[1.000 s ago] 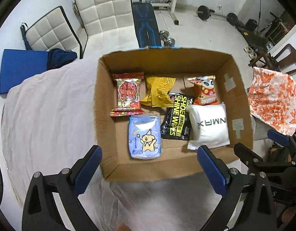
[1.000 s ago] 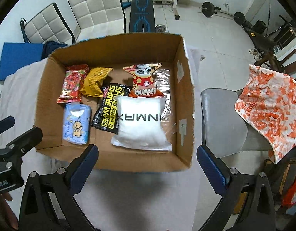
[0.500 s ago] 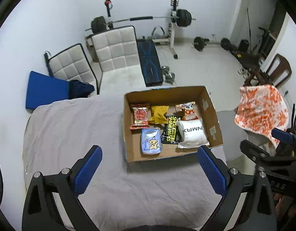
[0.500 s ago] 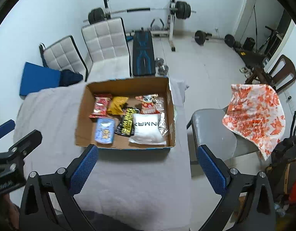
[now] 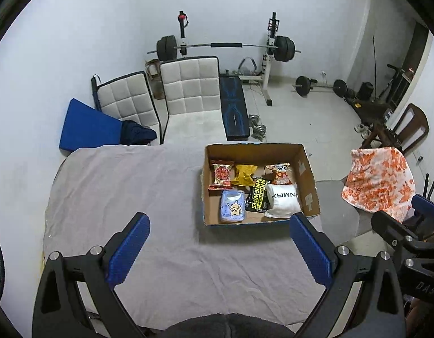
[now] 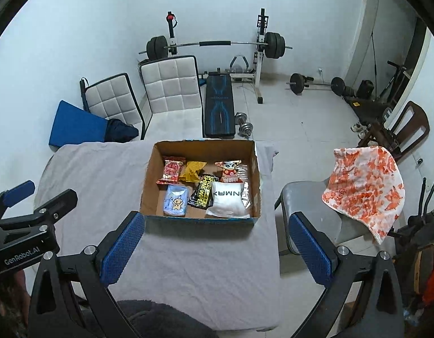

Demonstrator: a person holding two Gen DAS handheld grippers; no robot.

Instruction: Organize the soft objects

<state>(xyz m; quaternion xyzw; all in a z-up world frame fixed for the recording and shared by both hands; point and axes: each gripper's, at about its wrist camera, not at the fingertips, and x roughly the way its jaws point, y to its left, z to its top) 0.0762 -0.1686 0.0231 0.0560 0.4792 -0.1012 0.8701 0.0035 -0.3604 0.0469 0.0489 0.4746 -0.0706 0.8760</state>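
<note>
I hold both claws high above the table covered with grey cloth point(image 5: 126, 197), and both are empty. My left gripper point(image 5: 217, 249) has its blue pads spread wide, with nothing between them. My right gripper point(image 6: 215, 246) is spread wide in the same way.

The landmark is the open brown cardboard box point(image 6: 152, 174), which stands on the far right part of the table. All the soft things lie inside this box: a red snack packet point(image 6: 171, 169) in the far left corner, a crumpled yellow packet point(image 6: 192, 171) just beside it, and an orange snack packet with a cartoon face point(image 6: 230, 171) further right. In the near row of the box are a light blue tissue pack with a yellow star figure point(image 6: 176, 203), a black packet with yellow letters point(image 6: 203, 194) and a white soft pouch with dark letters point(image 6: 227, 202).

The box lies ahead of both claws and below them. In my right view it sits almost between the fingers, so I judge that my right hand is nearer to it; from my left claw it is ahead and to the right. The long axis of the box runs left to right across my view. Since no soft thing is visible outside the box, I think the sorting is nearly finished or done.
</note>
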